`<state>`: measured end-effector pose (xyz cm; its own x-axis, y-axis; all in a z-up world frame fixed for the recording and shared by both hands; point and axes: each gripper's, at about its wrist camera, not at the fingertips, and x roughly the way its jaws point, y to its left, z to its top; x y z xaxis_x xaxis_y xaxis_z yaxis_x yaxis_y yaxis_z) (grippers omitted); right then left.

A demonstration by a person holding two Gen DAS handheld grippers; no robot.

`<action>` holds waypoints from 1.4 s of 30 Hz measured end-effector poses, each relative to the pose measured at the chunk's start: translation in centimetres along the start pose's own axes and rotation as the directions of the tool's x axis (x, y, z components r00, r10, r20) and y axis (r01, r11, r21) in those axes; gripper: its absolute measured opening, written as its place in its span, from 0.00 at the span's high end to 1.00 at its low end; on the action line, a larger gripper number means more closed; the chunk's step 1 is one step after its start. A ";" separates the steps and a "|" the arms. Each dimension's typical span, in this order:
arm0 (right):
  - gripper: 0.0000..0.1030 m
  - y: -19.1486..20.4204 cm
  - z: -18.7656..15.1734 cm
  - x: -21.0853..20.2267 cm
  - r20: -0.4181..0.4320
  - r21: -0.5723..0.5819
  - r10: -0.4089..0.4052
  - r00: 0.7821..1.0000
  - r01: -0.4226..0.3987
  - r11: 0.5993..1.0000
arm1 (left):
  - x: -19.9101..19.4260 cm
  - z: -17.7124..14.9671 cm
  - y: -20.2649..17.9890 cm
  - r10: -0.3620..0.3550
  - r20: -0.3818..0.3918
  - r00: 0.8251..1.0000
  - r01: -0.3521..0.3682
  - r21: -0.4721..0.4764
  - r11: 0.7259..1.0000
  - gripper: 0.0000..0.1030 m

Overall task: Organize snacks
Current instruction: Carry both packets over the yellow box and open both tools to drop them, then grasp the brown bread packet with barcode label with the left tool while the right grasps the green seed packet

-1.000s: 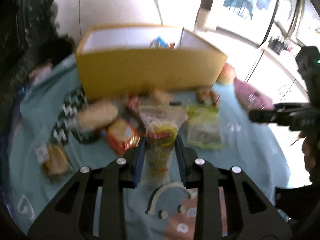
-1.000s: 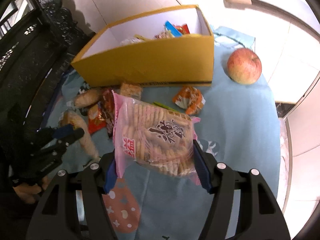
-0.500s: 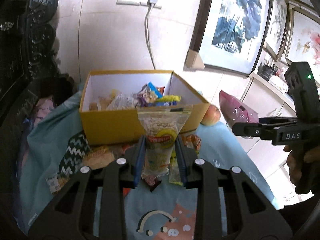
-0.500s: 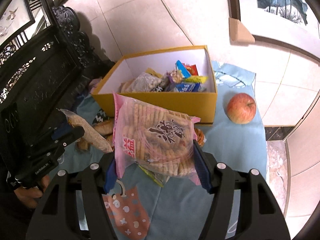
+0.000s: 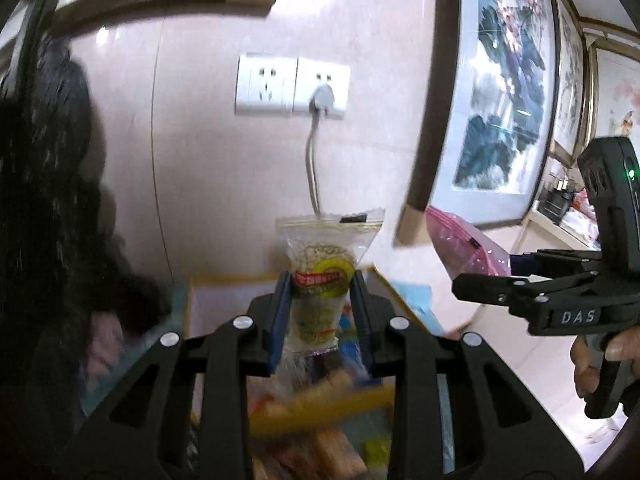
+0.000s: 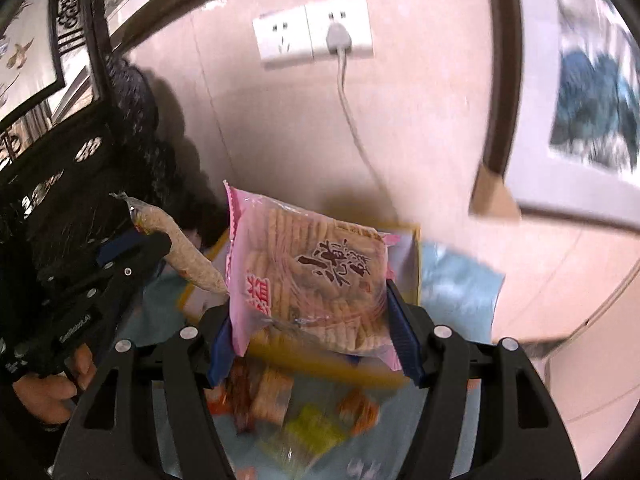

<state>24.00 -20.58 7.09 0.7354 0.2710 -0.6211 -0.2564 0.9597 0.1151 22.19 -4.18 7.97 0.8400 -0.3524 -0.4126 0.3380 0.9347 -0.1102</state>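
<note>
The left tool [image 5: 320, 312] pinches a narrow clear packet of pale grains with a red-and-yellow label [image 5: 322, 280], held upright above the open yellow cardboard box [image 5: 320, 404]. To its right, the right tool [image 6: 308, 340] clamps a wide pink bag of rice crackers [image 6: 308, 272] over the same box; loose snacks [image 6: 280, 404] lie blurred on the blue-clothed table [image 6: 460, 284] below.

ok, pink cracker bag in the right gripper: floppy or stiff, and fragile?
Pink cracker bag likely semi-stiff: it stands up between the right gripper pads without drooping. Probably light for its bulk. The thin crackers showing through the film look brittle, so a hard squeeze could break them.
</note>
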 end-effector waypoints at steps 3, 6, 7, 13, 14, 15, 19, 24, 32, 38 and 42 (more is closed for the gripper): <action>0.29 -0.4 2.1 2.3 -0.022 -0.018 -0.011 1.000 0.010 1.000 | 3.0 2.0 1.5 0.070 -0.033 0.997 -0.071 -0.010 0.997 0.27; 0.26 -0.9 1.8 3.6 -0.055 -0.030 -0.062 0.997 0.061 0.998 | 5.0 1.2 3.9 0.126 -0.120 0.985 -0.137 -0.090 0.986 0.12; 0.26 -1.1 1.2 3.6 -0.057 -0.027 -0.058 0.997 0.056 0.998 | 4.8 0.4 4.6 0.136 -0.130 0.982 -0.150 -0.103 0.983 0.12; 0.26 -2.1 -4.6 3.9 -0.132 0.007 -0.056 0.990 0.057 0.998 | 2.2 -5.0 5.1 0.170 -0.146 0.975 -0.185 -0.094 0.978 0.12; 0.26 -2.3 -5.9 4.0 -0.158 0.026 -0.052 0.986 0.057 0.998 | 1.8 -6.1 5.0 0.164 -0.156 0.974 -0.181 -0.100 0.978 0.12; 0.26 -2.5 -6.8 4.0 -0.172 0.040 -0.048 0.984 0.056 0.998 | 1.2 -7.1 5.0 0.158 -0.166 0.973 -0.176 -0.103 0.979 0.12; 0.26 -2.9 -11.7 3.8 -0.252 0.081 -0.039 0.967 0.062 0.995 | -1.2 -12.0 4.0 0.170 -0.213 0.962 -0.190 -0.075 0.979 0.12; 0.25 -2.5 -18.2 4.8 -0.373 0.129 -0.033 0.927 0.087 0.988 | -3.7 -19.2 5.0 0.253 -0.310 0.916 -0.275 -0.028 0.961 0.12; 0.25 0.1 -23.4 7.1 -0.466 0.133 -0.022 0.885 0.095 0.987 | -5.6 -22.8 9.2 0.355 -0.368 0.859 -0.406 -0.068 0.912 0.12; 0.25 1.5 -24.2 8.6 -0.479 0.102 -0.052 0.876 0.115 0.988 | -6.9 -23.4 12.8 0.447 -0.381 0.809 -0.529 -0.142 0.837 0.11; 0.25 2.1 -24.1 9.8 -0.483 0.088 -0.071 0.873 0.130 0.988 | -5.5 -24.6 13.8 0.443 -0.418 0.793 -0.535 -0.130 0.835 0.11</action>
<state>15.53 -17.66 -17.46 0.3576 0.1320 -0.9245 -0.1027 0.9895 0.1016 11.78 11.83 -13.49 0.6381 0.1540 -0.7544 -0.2224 0.9749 0.0109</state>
